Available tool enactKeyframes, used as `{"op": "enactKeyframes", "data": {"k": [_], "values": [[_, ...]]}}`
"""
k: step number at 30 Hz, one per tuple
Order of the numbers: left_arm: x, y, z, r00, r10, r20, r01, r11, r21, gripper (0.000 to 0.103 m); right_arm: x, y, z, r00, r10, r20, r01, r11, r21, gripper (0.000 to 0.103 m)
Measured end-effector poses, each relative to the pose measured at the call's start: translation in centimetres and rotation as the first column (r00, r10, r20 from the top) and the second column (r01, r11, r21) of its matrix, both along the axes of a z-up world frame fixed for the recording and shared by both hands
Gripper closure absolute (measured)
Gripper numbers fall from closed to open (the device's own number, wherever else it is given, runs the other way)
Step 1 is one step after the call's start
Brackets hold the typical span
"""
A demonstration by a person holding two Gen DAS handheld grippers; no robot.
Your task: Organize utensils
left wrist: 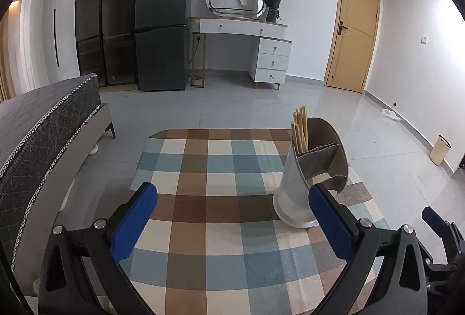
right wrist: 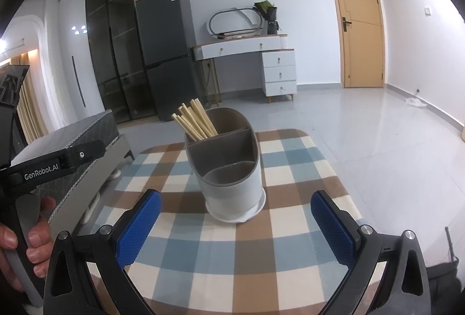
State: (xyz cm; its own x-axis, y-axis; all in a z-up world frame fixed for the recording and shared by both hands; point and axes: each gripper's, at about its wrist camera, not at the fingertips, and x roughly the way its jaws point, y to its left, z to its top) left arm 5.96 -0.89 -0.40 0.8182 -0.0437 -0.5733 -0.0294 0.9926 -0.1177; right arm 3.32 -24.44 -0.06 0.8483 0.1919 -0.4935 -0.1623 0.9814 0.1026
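Holder stands upright on the checked cloth, chopsticks bunched in its back compartment, other 2 slots look empty. Right gripper faces it close, jaws wide, nothing held. Left gripper beside it, jaws wide too, holder by its rt finger. Hand on the left grip. Fridge, desk behind.

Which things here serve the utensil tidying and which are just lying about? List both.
For the job:
- chopsticks, standing in the rear compartment
- utensil holder on the checked tablecloth
- left claw and right claw, both open and empty

Just lying about:
- fridge
- dressing table
- door
- bed
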Motion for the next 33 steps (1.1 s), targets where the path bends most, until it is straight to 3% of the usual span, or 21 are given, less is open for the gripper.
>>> {"op": "enactKeyframes", "data": {"k": [33], "values": [[-0.2,0.07,-0.02,1.0,0.001,0.002,-0.001,1.0,-0.014,0.002,0.04,0.45,-0.21,1.0,0.01,-0.001,-0.01,1.0,-0.002,0.0]]}}
